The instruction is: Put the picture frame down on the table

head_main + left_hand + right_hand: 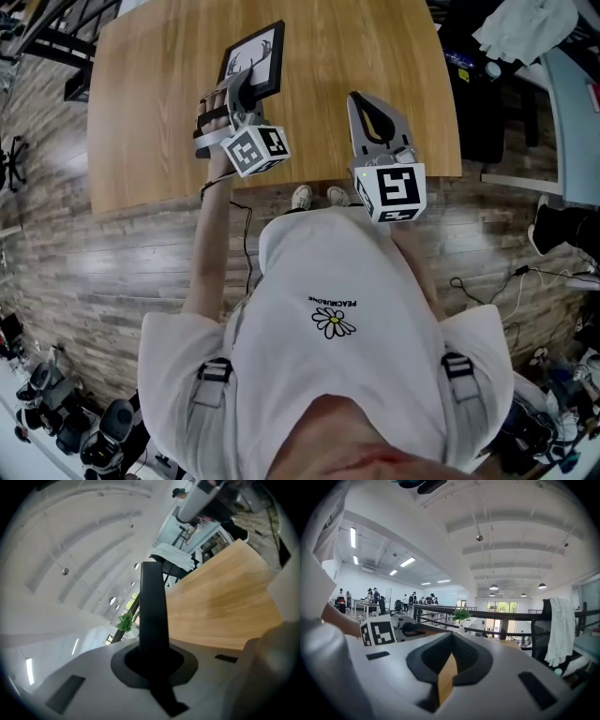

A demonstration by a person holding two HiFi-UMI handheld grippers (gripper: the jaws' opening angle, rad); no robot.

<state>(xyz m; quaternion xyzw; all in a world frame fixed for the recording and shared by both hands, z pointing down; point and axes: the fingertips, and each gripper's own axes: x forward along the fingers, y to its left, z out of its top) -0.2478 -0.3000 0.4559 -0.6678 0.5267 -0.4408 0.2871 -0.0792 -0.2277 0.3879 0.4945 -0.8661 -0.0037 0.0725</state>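
Observation:
The picture frame [253, 58] is black with a white deer print, and it shows over the wooden table [141, 112] in the head view. My left gripper [242, 86] is shut on its near edge. In the left gripper view the frame [152, 611] runs edge-on as a dark bar up from the closed jaws of the left gripper [152, 656], with the table [225, 606] tilted to the right. Whether the frame touches the table I cannot tell. To the right, over the table's front edge, my right gripper [367, 103] is shut and holds nothing. In its own view the right gripper [449, 667] shows only a wood sliver.
The person's shoes [302, 197] stand at the table's front edge. A chair with a white cloth [525, 28] and a dark desk sit past the table's right side. The right gripper view shows a railing, a plant [461, 616] and the white cloth [560, 630].

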